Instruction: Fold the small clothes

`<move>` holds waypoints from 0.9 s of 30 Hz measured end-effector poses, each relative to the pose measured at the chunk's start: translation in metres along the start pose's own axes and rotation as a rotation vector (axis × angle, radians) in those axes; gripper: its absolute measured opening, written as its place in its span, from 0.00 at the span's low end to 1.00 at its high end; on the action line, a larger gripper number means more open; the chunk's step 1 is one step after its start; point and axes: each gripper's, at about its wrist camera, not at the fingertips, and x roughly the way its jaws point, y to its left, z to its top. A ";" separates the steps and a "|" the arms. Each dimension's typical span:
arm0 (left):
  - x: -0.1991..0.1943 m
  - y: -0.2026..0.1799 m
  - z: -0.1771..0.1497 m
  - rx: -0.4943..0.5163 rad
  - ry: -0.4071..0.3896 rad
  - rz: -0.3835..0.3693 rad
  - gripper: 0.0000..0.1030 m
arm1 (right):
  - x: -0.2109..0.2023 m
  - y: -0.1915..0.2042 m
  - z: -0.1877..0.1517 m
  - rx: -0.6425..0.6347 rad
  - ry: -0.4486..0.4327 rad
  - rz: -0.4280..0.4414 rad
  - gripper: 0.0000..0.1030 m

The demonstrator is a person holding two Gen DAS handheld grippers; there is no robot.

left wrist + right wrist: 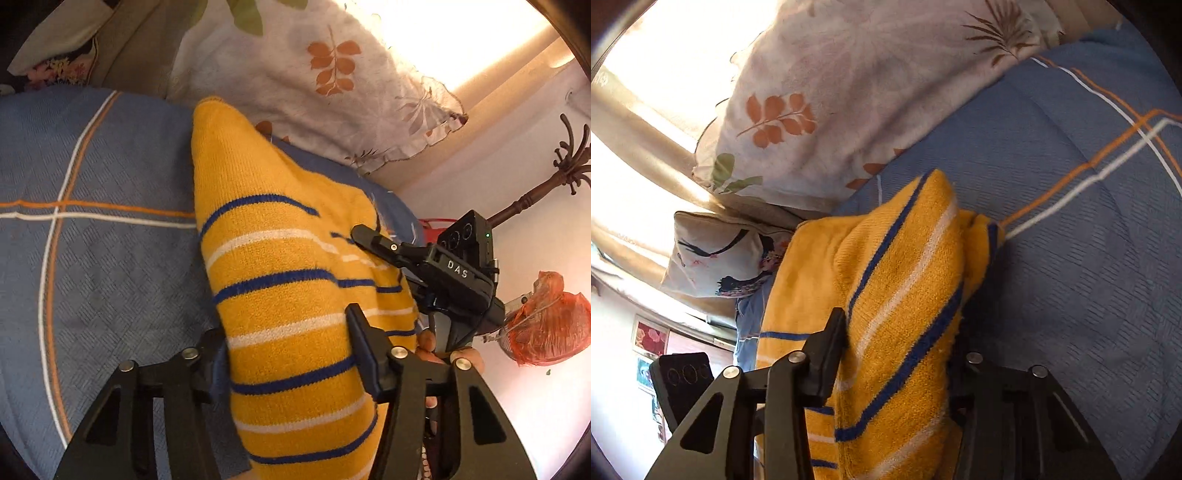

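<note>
yellow striped knit (291, 280) between both grippers' jaws, over blue bedspread (110, 236)

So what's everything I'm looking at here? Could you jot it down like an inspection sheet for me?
Surface: a bed with a blue bedspread crossed by orange and white lines.
Job's things: one yellow knit garment with blue and white stripes, bunched and lifted off the bed.
Clutter: a leaf-print pillow and a smaller printed cushion at the head of the bed.
Grippers: left tongs closed on the garment; right tongs closed on it too.
Cables: nothing seen.
Surroundings: a dark wooden coat stand, an orange plastic bag, bright sunlit curtains.
</note>
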 end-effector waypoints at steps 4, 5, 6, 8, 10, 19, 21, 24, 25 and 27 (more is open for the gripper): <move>-0.025 -0.010 0.017 0.036 -0.075 0.102 0.53 | -0.006 0.025 0.012 -0.031 -0.041 0.082 0.40; -0.026 -0.008 0.019 0.028 -0.085 0.150 0.55 | -0.005 0.027 0.014 -0.035 -0.053 0.074 0.42; -0.024 -0.004 0.019 0.015 -0.086 0.210 0.56 | -0.001 0.027 0.017 -0.031 -0.058 0.041 0.44; -0.021 0.003 0.013 0.011 -0.066 0.324 0.56 | 0.007 0.023 0.020 -0.022 -0.064 -0.071 0.49; -0.026 0.009 -0.001 0.026 -0.064 0.357 0.56 | 0.004 0.023 0.015 -0.036 -0.082 -0.148 0.49; -0.063 0.017 -0.059 0.010 -0.139 0.405 0.58 | -0.010 0.098 -0.044 -0.359 -0.065 -0.074 0.53; -0.078 0.009 -0.072 0.036 -0.189 0.434 0.58 | 0.007 0.092 -0.054 -0.368 -0.011 -0.111 0.53; -0.101 -0.009 -0.089 0.103 -0.294 0.531 0.66 | 0.017 0.071 -0.064 -0.332 0.020 -0.149 0.52; -0.108 -0.016 -0.096 0.127 -0.337 0.573 0.68 | 0.013 0.069 -0.068 -0.332 0.008 -0.152 0.52; -0.122 -0.031 -0.109 0.174 -0.432 0.668 0.77 | 0.002 0.074 -0.079 -0.344 -0.017 -0.176 0.54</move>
